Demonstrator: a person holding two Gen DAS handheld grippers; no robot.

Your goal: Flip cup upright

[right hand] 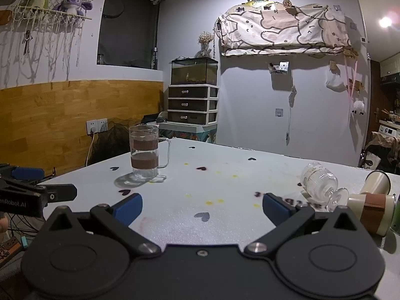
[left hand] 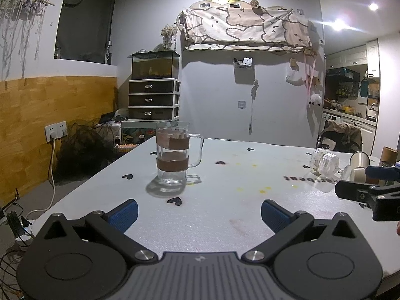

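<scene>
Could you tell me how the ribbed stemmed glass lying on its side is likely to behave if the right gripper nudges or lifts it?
The ribbed glass lies on its round bowl, so a nudge would probably roll it. It looks clear and thin at the stem, likely fragile and slippery between the pads. The right gripper is open and apart from it.

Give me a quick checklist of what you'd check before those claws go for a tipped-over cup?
1. Left gripper open and holding nothing: ok.
2. Right gripper open and holding nothing: ok.
3. A cup needs flipping: ok; the ribbed glass goblet lies on its side.
4. More tipped cups: ok; two paper cups also lie on their sides beside it.
5. Glass mug with brown bands already upright, away from the goblet: ok.
6. Whether the goblet touches the paper cups: cannot tell.
</scene>
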